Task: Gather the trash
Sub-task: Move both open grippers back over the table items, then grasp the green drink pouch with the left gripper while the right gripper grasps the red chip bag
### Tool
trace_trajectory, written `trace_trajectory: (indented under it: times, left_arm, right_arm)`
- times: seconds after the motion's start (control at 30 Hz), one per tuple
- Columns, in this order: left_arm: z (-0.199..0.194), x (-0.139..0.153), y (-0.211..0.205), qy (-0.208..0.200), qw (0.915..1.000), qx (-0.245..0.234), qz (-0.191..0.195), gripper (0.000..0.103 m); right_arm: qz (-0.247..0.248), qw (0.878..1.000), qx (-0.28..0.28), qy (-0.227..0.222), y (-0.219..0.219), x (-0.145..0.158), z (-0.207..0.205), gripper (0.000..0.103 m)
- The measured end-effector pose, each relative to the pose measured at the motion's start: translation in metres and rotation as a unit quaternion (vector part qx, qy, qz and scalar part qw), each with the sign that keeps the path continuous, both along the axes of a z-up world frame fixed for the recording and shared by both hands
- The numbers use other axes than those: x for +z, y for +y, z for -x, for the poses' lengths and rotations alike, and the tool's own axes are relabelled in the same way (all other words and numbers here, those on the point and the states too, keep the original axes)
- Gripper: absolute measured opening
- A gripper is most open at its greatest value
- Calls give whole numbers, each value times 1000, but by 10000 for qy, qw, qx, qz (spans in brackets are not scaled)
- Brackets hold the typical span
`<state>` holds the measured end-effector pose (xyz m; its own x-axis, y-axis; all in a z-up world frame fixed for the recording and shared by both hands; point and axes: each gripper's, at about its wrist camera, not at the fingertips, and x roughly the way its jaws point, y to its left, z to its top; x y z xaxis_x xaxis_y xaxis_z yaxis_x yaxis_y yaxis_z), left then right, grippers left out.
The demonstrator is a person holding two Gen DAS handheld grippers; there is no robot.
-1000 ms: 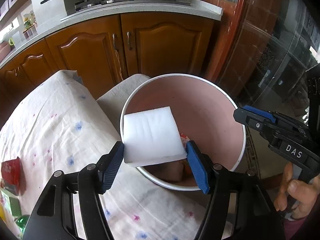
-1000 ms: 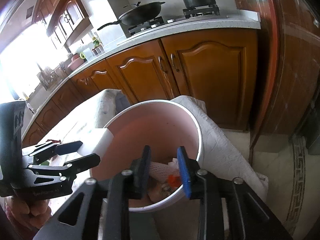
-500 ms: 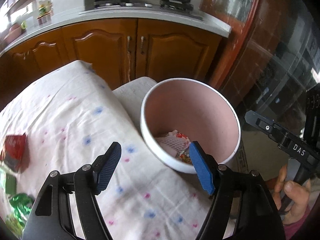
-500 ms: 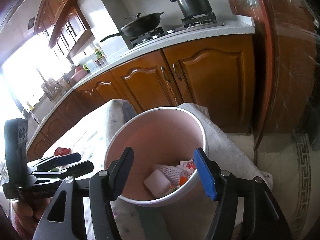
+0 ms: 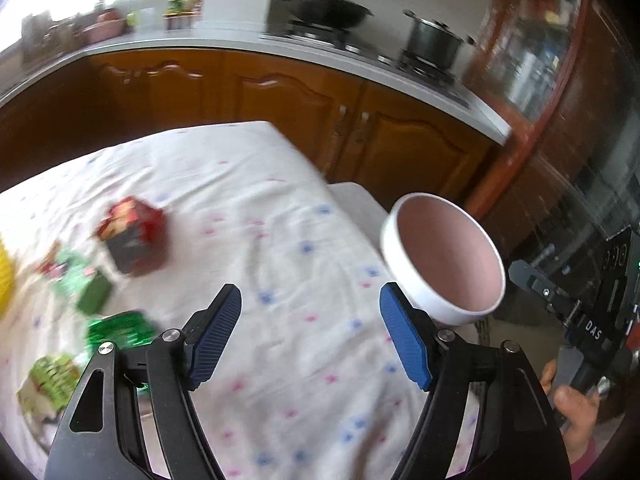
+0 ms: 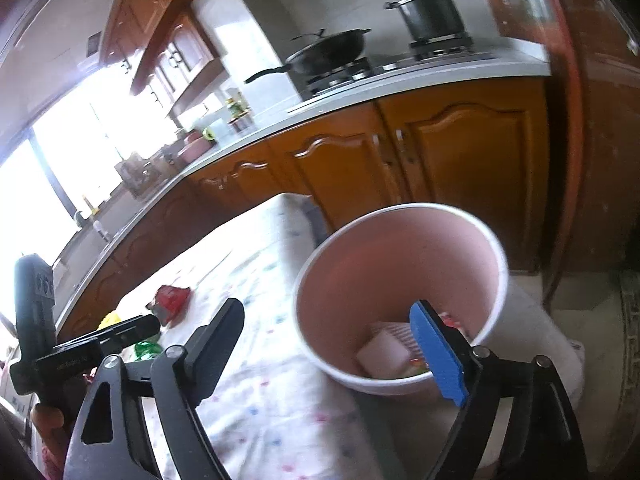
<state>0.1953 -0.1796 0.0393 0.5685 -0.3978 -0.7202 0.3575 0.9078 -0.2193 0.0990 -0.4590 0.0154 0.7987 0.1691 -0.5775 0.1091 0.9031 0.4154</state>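
A white bin with a pink inside (image 5: 440,300) stands off the table's right edge; in the right wrist view (image 6: 400,384) it holds a white foam block (image 6: 382,354) and other scraps. My left gripper (image 5: 310,332) is open and empty over the cloth-covered table (image 5: 280,260), left of the bin. My right gripper (image 6: 332,348) is open and empty, its right finger over the bin's rim. A red carton (image 5: 134,240) and several green wrappers (image 5: 116,330) lie on the table's left; the carton also shows in the right wrist view (image 6: 170,302).
Wooden kitchen cabinets (image 5: 300,116) and a counter with a wok (image 5: 320,10) and a pot (image 5: 432,42) run behind the table. A dark glass-fronted cabinet (image 5: 560,120) stands to the right of the bin. A yellow object (image 5: 6,272) sits at the far left.
My left gripper let the white foam block fall into the bin, then swung left toward the trash on the table. My right gripper opened wide and drew back a little.
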Motion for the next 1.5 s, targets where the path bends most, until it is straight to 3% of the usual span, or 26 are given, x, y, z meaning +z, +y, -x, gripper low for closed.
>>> trace_trajectory:
  times: [0.4, 0.73, 1.17, 1.4, 1.5]
  left_arm:
    - [8, -8, 102, 76, 9964, 847, 61, 76]
    - [18, -15, 162, 95, 9922, 1241, -51, 76]
    - [29, -20, 211, 21, 9922, 1204, -310, 76]
    - [28, -32, 231, 32, 9960, 843, -303, 76]
    - [21, -42, 231, 105, 9971, 621, -420, 76]
  right_arm:
    - [-10, 9970, 770, 65, 79, -6, -23, 89]
    - [28, 9917, 1282, 73, 136, -5, -33, 89]
    - [160, 9813, 1913, 96, 200, -7, -61, 89]
    - [294, 9773, 2098, 95, 228, -10, -84, 87]
    - [344, 9763, 2132, 132, 238, -13, -96, 80]
